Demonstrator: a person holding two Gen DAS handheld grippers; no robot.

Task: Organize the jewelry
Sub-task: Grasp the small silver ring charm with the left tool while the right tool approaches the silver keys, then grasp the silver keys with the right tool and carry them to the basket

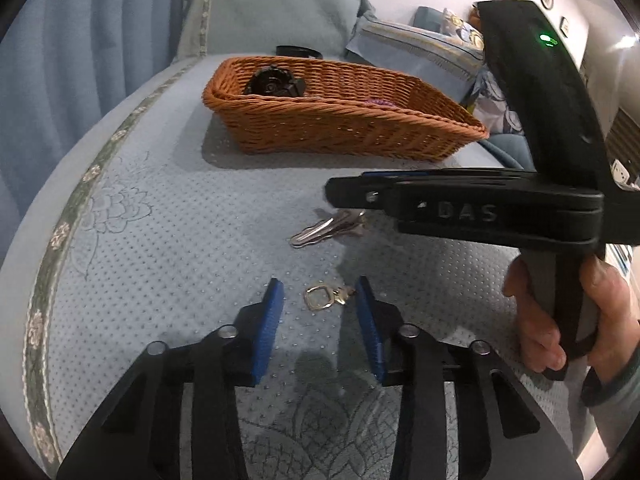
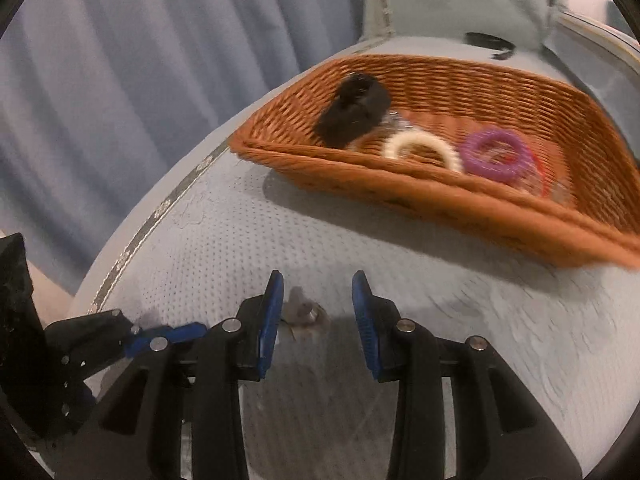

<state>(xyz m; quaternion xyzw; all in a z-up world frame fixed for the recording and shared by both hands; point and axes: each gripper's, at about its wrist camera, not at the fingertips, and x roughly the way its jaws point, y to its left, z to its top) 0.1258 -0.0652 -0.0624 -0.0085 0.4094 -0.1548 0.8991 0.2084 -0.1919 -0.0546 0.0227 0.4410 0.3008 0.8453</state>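
Observation:
A small gold square-ring trinket lies on the blue bedspread between the open blue pads of my left gripper. A silver hair clip lies farther ahead, under my right gripper, which reaches in from the right. In the right wrist view my right gripper is open over a small blurred piece. The wicker basket holds a black clip, a cream ring and a purple ring.
The bed's patterned border curves along the left, with blue curtains beyond. Pillows lie behind the basket. A black band lies on the bed past the basket. My left gripper shows in the right wrist view.

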